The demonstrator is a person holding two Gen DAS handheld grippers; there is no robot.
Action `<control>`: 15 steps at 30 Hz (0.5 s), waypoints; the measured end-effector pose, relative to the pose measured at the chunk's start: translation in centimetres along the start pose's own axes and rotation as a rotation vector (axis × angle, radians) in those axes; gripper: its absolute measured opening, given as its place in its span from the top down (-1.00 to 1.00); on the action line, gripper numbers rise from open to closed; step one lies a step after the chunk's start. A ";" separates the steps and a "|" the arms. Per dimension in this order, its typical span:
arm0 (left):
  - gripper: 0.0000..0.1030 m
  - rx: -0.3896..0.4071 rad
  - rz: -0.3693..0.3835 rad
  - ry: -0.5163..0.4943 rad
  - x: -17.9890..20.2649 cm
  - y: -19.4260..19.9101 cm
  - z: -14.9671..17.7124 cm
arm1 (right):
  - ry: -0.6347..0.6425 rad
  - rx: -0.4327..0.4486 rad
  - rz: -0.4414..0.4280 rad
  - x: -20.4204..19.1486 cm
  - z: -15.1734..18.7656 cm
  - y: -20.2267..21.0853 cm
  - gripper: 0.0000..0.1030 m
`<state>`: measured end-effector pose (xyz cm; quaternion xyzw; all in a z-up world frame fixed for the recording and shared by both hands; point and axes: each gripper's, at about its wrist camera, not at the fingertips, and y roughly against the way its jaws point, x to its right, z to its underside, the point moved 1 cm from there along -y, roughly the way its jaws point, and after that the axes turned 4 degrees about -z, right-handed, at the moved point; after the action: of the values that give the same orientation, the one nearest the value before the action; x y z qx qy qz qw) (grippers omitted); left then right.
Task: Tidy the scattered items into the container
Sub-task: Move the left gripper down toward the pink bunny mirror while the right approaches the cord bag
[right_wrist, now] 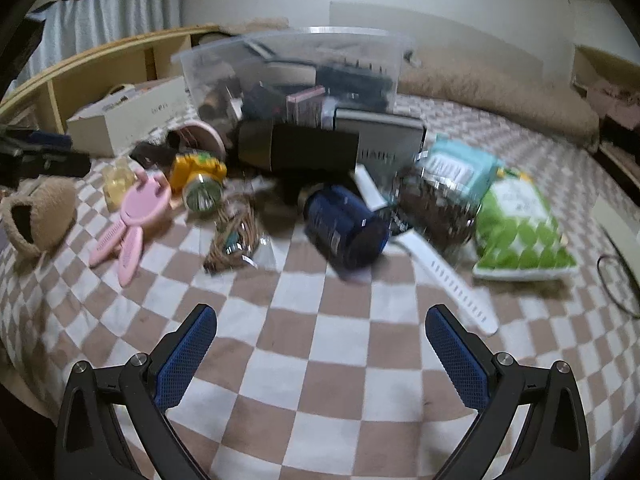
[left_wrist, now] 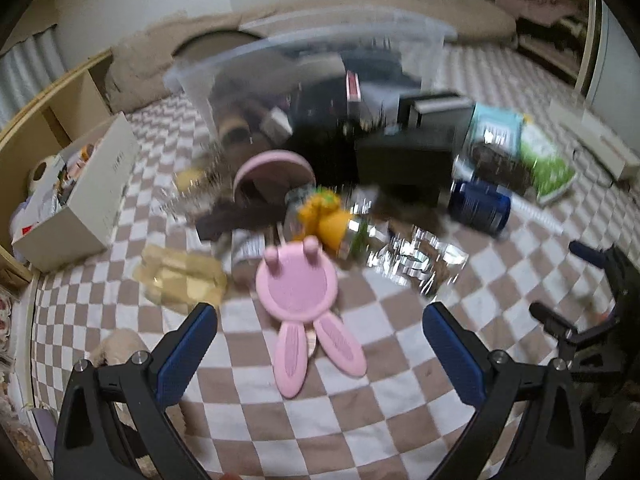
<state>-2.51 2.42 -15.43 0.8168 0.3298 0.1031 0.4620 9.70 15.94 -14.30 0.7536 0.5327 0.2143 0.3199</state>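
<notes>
A clear plastic bin [left_wrist: 312,68] [right_wrist: 292,68] holding several dark items stands at the back of a checkered bed cover. Scattered in front lie a pink rabbit-eared holder [left_wrist: 300,296] [right_wrist: 136,208], a yellow toy [left_wrist: 324,216] [right_wrist: 196,168], a dark blue jar [left_wrist: 478,202] [right_wrist: 344,228], a black box [left_wrist: 404,156] [right_wrist: 312,148], a green snack bag [left_wrist: 548,164] [right_wrist: 516,232] and a white strap [right_wrist: 452,284]. My left gripper [left_wrist: 320,320] is open just short of the pink holder. My right gripper [right_wrist: 320,322] is open over bare cover, the blue jar ahead.
A white cardboard box [left_wrist: 84,188] [right_wrist: 132,120] stands at the left beside a wooden shelf [right_wrist: 100,68]. A fuzzy tan pouch [right_wrist: 36,216] lies at the far left. A crinkled foil packet [left_wrist: 420,264] and a wicker bundle [right_wrist: 236,236] lie mid-cover. The right gripper shows in the left wrist view [left_wrist: 600,308].
</notes>
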 end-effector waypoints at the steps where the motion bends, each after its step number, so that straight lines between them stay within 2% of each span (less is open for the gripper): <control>1: -1.00 -0.015 -0.011 -0.013 0.1 -0.7 0.6 | -0.008 -0.014 0.002 -0.1 0.2 -0.5 -1.00; 6: -1.00 -0.089 -0.024 -0.043 0.0 -3.1 2.7 | -0.029 -0.082 -0.011 -0.6 0.9 -2.6 -1.00; 8: -1.00 -0.112 -0.028 -0.042 -0.2 -3.9 3.6 | -0.038 -0.169 -0.044 -0.8 1.5 -3.9 -1.00; 9: -1.00 -0.120 -0.029 -0.044 -0.2 -4.3 3.9 | -0.049 -0.240 -0.065 -0.8 1.9 -5.0 -1.00; 10: -1.00 -0.130 -0.028 -0.046 -0.2 -4.7 4.3 | -0.031 -0.288 -0.046 -1.1 2.1 -6.0 -1.00; 12: -1.00 -0.140 -0.024 -0.052 -0.2 -5.4 4.7 | 0.049 -0.228 -0.022 -1.9 2.4 -5.3 -1.00; 15: -1.00 -0.152 -0.025 -0.064 0.0 -6.6 5.3 | 0.047 -0.226 -0.027 -1.9 2.7 -5.3 -1.00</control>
<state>-2.88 1.13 -23.82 0.7779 0.3165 0.0961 0.5343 7.27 14.72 -19.94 0.7003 0.5226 0.2865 0.3930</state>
